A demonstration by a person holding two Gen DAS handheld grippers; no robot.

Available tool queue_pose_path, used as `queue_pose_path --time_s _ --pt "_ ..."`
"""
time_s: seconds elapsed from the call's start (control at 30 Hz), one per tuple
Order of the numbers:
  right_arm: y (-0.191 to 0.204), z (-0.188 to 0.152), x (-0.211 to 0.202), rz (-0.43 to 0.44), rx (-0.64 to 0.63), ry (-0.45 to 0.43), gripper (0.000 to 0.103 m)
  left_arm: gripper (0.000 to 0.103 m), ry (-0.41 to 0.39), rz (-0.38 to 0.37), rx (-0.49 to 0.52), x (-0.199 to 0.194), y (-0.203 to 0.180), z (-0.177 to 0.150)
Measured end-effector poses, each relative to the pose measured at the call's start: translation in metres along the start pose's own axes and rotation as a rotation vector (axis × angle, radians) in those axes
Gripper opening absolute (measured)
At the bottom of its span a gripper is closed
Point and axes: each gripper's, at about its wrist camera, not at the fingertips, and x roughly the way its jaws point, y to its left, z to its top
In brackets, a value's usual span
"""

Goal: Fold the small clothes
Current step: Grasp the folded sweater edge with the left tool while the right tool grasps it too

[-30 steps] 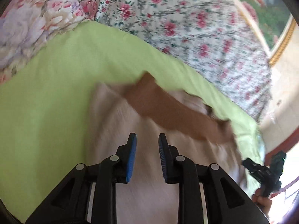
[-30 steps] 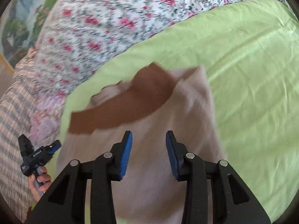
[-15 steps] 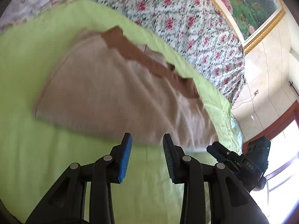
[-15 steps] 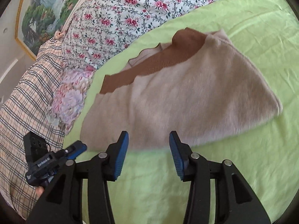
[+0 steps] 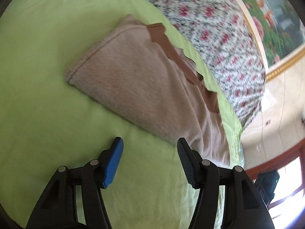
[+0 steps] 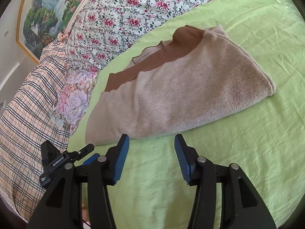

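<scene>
Your folded beige sweater [image 6: 171, 99] lies flat on the green sheet [image 6: 238, 152], and that sweater is the landmark for everything here. Its brown ribbed band [image 6: 167, 57] runs along the far edge, toward the floral quilt [image 6: 124, 19] that sits just beyond the sweater. In your right wrist view the fold closes the sweater's right end, a rounded, doubled edge, while its left end thins out and comes near the lilac flowered pillow [image 6: 74, 99] and the checked blanket [image 6: 28, 114] beyond that.

Your right gripper [image 6: 150, 147] hangs just in front of the sweater's near edge, blue pads [image 6: 121, 160] apart and widening; nothing is between them, only green sheet below. The left pad's tip sits right by the hem but I can't tell whether it touches.

Your left gripper [image 5: 149, 149] is also on the near side of the sweater, jaws spreading wide, empty between the pads. Its right pad [image 5: 185, 162] overlaps the sweater's near edge in the left wrist view; contact is unclear, and that view is blurred. From the right wrist camera your left gripper shows low at the sweater's left end. A framed landscape painting [image 6: 43, 11] hangs on the wall past the quilt.
</scene>
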Motion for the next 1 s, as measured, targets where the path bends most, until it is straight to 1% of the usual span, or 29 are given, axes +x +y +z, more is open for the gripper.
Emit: queue_pose_path --time_s 0.03,0.1,0.13,0.27,0.33,0.37,0.4,0.43,0.47,0.5,0.53,0.6,0.67,0.73,0.8,0.93,1.0 --pt "0.000 0.000 0.000 0.003 0.000 0.001 0.051 0.062 -0.004 -0.005 -0.012 0.002 0.001 0.004" --pt "-0.001 0.002 0.000 0.011 0.000 0.003 0.051 0.068 -0.025 -0.006 -0.024 0.008 0.002 0.017" --pt "0.000 0.003 -0.001 0.010 -0.001 0.002 0.051 0.069 -0.038 0.000 -0.032 0.011 0.002 0.025" --pt "0.001 0.005 -0.002 0.016 0.000 -0.001 0.052 0.069 -0.088 0.003 -0.086 0.020 0.011 0.046" --pt "-0.001 0.008 -0.002 0.014 0.004 -0.005 0.052 0.066 -0.122 0.018 -0.101 0.021 0.013 0.054" --pt "-0.002 0.009 -0.002 0.014 0.006 -0.006 0.052 0.058 -0.148 0.040 -0.097 0.021 0.013 0.058" --pt "-0.004 0.010 -0.002 0.014 0.010 -0.007 0.052 0.043 -0.167 0.066 -0.091 0.021 0.014 0.061" --pt "-0.006 0.012 -0.002 0.016 0.013 -0.009 0.052 0.033 -0.187 0.104 -0.089 0.021 0.015 0.063" --pt "-0.008 0.013 -0.001 0.016 0.017 -0.009 0.052 0.018 -0.205 0.121 -0.092 0.021 0.019 0.067" --pt "-0.009 0.014 0.000 0.016 0.019 -0.010 0.052 0.013 -0.210 0.114 -0.099 0.021 0.022 0.070" --pt "-0.010 0.016 0.002 0.014 0.020 -0.012 0.052 0.011 -0.217 0.110 -0.100 0.019 0.023 0.073" --pt "-0.014 0.023 0.002 0.012 0.026 -0.024 0.052 0.009 -0.226 0.110 -0.062 0.014 0.015 0.077" --pt "-0.020 0.034 0.000 0.011 0.032 -0.041 0.052 0.008 -0.244 0.106 -0.004 0.007 0.000 0.079" --pt "-0.025 0.043 -0.002 0.011 0.032 -0.053 0.052 0.007 -0.268 0.091 0.072 -0.002 -0.026 0.080" --pt "-0.031 0.054 -0.003 0.005 0.029 -0.058 0.052 0.007 -0.274 0.066 0.135 -0.005 -0.051 0.078" --pt "-0.041 0.076 0.004 0.013 0.033 -0.021 0.052 0.007 -0.252 0.014 0.282 0.002 -0.109 0.067" --pt "-0.045 0.088 0.010 0.016 0.019 0.010 0.052 0.007 -0.236 0.008 0.346 0.009 -0.132 0.058"
